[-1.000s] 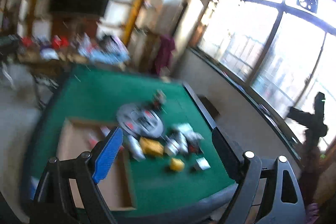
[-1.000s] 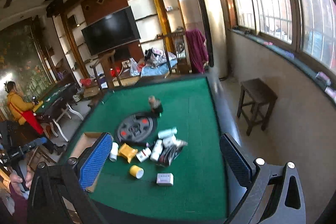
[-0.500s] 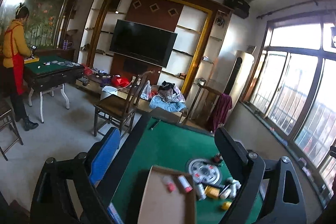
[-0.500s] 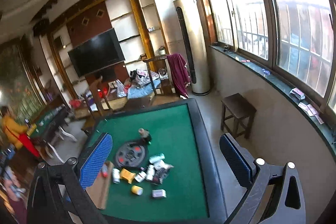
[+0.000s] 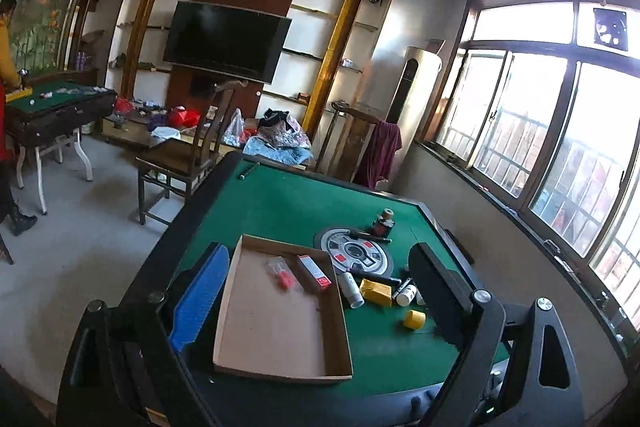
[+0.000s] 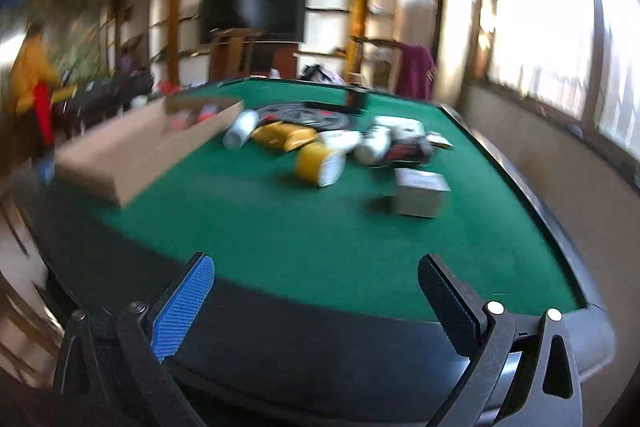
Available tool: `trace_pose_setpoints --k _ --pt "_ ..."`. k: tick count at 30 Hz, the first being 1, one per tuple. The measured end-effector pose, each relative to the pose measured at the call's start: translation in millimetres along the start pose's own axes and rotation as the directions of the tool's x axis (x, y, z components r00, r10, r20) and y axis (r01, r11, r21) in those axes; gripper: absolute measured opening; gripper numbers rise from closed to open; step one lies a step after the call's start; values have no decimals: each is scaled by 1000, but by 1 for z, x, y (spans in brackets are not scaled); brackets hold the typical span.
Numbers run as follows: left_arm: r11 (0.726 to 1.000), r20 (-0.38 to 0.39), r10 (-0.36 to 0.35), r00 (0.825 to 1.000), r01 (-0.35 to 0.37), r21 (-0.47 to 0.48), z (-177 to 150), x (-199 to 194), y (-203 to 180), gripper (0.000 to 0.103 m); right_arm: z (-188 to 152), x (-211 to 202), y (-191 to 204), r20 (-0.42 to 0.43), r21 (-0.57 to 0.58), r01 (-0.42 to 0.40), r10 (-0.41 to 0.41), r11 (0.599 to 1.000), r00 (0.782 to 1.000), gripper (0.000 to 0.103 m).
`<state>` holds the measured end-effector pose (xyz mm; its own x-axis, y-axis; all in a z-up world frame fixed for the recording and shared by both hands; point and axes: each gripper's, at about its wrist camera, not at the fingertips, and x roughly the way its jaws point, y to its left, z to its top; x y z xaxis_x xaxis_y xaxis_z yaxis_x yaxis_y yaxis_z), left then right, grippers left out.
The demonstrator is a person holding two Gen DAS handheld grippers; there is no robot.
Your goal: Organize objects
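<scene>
My left tool is spread wide with nothing between its fingers, hanging over the near edge of the table; my right tool is likewise wide apart and empty, low over the table's dark near rim, and its view is blurred.

Positions are given relative to the cardboard tray, the largest of the task's things, which lies on the green felt at the near left of the table. Inside the tray, toward its far end, I see a red-and-white slim box and, just left of it, a small red item in clear wrap.

Beyond the tray's far right corner sits the round grey dial plate, with a small dark bottle at its far edge. Just right of the tray lie a white tube, touching the tray's wall or nearly so, then a yellow packet and a white capped bottle. Nearer to me, a yellow roll lies apart from the heap. In the right view, a small white box lies alone, farthest right of the tray.
</scene>
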<state>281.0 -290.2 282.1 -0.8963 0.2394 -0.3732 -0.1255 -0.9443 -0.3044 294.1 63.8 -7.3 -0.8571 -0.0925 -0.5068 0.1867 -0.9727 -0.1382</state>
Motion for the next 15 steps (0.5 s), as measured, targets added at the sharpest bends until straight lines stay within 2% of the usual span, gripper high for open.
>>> trace_pose_setpoints --k 2,4,6,9,10,11,12,15 --pt "1000 12 15 1000 -15 18 -2 -4 -4 91 -11 9 22 57 -80 7 -2 997 998 103" --pt "999 23 29 999 -29 28 -6 -8 -7 91 -14 9 30 117 -104 38 -25 994 993 103" --pt "998 19 42 999 -43 37 -5 -7 -9 91 -8 7 33 148 -143 69 -47 987 988 103" --pt "999 0 37 999 -37 9 -4 -1 -7 91 7 3 31 238 -146 110 -73 983 969 103" --pt "1000 -11 30 1000 -30 -1 -4 2 -6 91 15 6 28 236 -135 107 -73 985 969 103" --pt "1000 -24 24 999 -24 -4 -4 6 -7 91 20 13 23 178 -106 41 -22 994 984 103" --pt "1000 -32 21 999 -21 1 -3 9 -10 91 21 15 24 161 -102 20 -3 995 987 103" --pt "999 -27 9 1000 -8 38 5 9 -24 91 23 16 24 110 -161 65 -48 985 993 103"
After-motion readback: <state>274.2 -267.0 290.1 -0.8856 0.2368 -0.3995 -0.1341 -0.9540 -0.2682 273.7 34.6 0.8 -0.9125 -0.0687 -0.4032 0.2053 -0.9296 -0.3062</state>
